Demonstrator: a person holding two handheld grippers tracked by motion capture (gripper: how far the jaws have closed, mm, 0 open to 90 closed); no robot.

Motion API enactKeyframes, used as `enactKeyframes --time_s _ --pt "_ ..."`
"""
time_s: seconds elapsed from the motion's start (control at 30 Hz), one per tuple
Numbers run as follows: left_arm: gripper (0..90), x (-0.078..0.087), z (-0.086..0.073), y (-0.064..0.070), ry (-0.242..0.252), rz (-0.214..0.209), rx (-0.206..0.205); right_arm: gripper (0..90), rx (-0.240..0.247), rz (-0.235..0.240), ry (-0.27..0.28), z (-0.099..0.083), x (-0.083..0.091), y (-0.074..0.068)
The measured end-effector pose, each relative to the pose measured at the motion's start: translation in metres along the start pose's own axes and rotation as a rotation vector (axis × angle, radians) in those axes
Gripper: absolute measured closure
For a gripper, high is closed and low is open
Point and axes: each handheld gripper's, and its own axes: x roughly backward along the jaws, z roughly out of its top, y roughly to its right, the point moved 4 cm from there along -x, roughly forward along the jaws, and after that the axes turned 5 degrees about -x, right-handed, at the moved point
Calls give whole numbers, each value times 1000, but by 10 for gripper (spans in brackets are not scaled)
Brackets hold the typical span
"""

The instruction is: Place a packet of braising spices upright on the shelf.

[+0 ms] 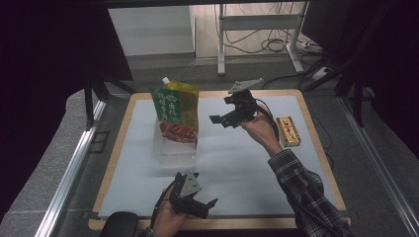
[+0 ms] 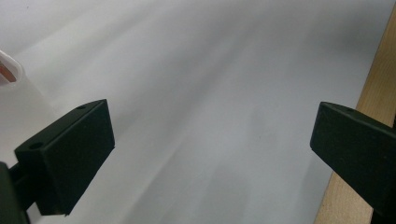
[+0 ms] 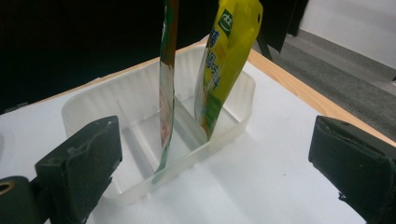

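the left claw point(image 1: 200, 203) sits lowest in the high view, held near the person's edge of the worktop point(image 1: 306, 207), well in front of the clear tray point(image 1: 174, 155). its jaws stand wide apart with nothing between them; in the left gripper view they frame bare white sheet, with a corner of the tray point(image 2: 8, 70) just at the far left. it looks parked there, out of the way, free to steady the tray if needed.

the clear tray is the landmark: a divided plastic bin standing on the white sheet point(image 1: 237, 163) toward the far left of the worktop. two pouches stand upright in it, kept on edge by the dividers: a green pouch point(image 3: 166, 88) in a middle slot and a yellow pouch point(image 3: 222, 65) in the slot behind it, toward the tray's far end. standing them this way seems to be the point, filed like cards rather than stacked.

the right claw point(image 1: 223, 117) hovers to the right of the tray, raised off the worktop, jaws spread wide and empty, facing the pouches side-on.

farther right of the tray, past the right hand point(image 1: 259, 129), a small yellow-and-red box point(image 1: 288, 131) lies flat near the worktop's right edge, likely the next item to be filed.
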Motion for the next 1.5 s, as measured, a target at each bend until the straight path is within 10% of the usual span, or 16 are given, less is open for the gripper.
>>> enactKeyframes --time_s 1.5 --pt "0 -1 1 3 0 5 -38 25 -101 -111 -19 -81 51 35"
